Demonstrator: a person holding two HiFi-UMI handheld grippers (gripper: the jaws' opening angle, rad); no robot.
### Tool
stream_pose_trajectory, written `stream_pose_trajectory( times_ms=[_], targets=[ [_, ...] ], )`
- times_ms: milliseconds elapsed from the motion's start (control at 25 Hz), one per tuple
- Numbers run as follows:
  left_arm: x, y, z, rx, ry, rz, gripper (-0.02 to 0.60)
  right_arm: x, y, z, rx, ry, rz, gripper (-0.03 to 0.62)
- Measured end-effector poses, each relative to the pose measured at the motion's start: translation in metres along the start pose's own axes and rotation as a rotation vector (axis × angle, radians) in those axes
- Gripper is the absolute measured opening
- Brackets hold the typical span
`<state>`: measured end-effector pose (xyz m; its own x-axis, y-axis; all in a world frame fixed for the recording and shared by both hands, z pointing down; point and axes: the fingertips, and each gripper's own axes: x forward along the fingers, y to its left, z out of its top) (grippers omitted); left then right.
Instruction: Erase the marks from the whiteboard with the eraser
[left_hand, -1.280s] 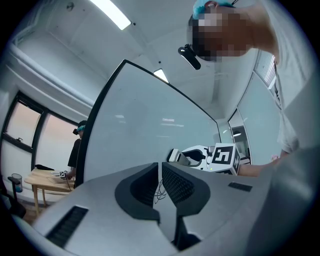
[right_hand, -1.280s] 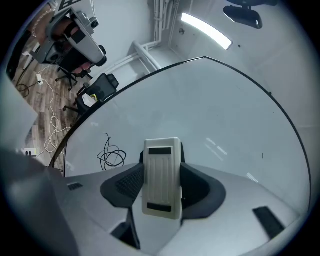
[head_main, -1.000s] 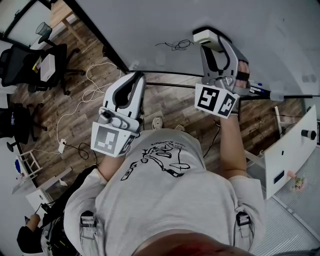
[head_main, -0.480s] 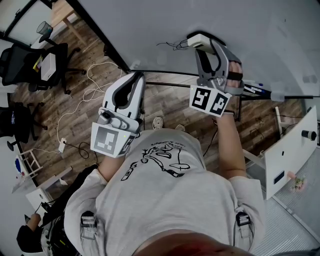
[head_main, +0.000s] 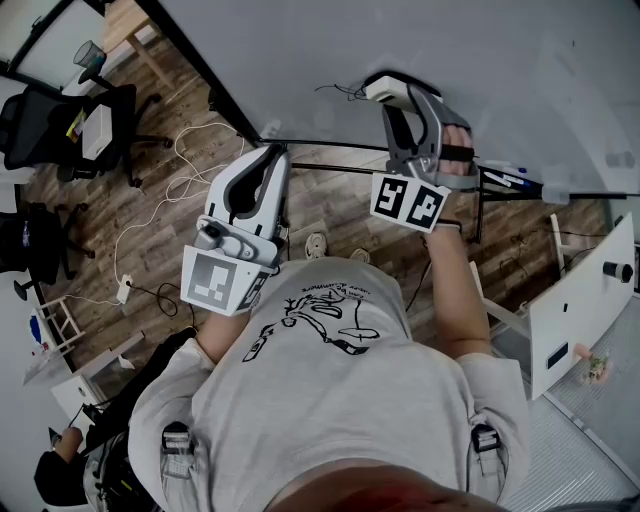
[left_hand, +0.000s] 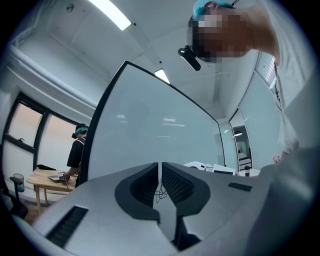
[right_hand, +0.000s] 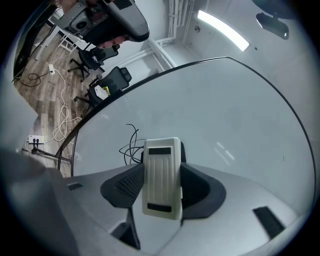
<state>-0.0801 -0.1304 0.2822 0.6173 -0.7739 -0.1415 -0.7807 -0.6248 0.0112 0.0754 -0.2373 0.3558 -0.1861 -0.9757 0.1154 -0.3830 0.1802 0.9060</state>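
The whiteboard (head_main: 520, 80) fills the top of the head view. A black scribble (head_main: 343, 92) is drawn on its lower left part. My right gripper (head_main: 398, 95) is shut on a white ribbed eraser (head_main: 388, 87), which lies against the board just right of the scribble. In the right gripper view the eraser (right_hand: 161, 177) sits between the jaws, with the scribble (right_hand: 131, 145) showing at its left edge. My left gripper (head_main: 270, 152) hangs by the board's lower left edge. Its jaws (left_hand: 160, 172) are shut with nothing between them.
A ledge with markers (head_main: 510, 178) runs under the board on the right. White cables (head_main: 165, 195) trail over the wooden floor, with office chairs (head_main: 100, 120) at the left. A white cabinet (head_main: 580, 310) stands to the right. A person (left_hand: 77, 147) stands at a far table.
My right gripper has slid the eraser leftward and slightly down along the board, up to the scribble; less of the scribble shows. The left gripper has not moved.
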Motion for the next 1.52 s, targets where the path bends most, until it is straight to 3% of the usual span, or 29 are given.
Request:
stream_pose_trajectory(
  times_ms=[1000, 1520],
  targets=[
    [-0.004, 0.006, -0.001, -0.005, 0.006, 0.019, 0.038, 0.015, 0.065, -0.007, -0.071, 0.02, 0.082, 0.236],
    [-0.009, 0.009, -0.001, -0.008, 0.006, 0.031, 0.038, 0.025, 0.117, -0.016, -0.089, 0.054, 0.208, 0.238]
  ],
)
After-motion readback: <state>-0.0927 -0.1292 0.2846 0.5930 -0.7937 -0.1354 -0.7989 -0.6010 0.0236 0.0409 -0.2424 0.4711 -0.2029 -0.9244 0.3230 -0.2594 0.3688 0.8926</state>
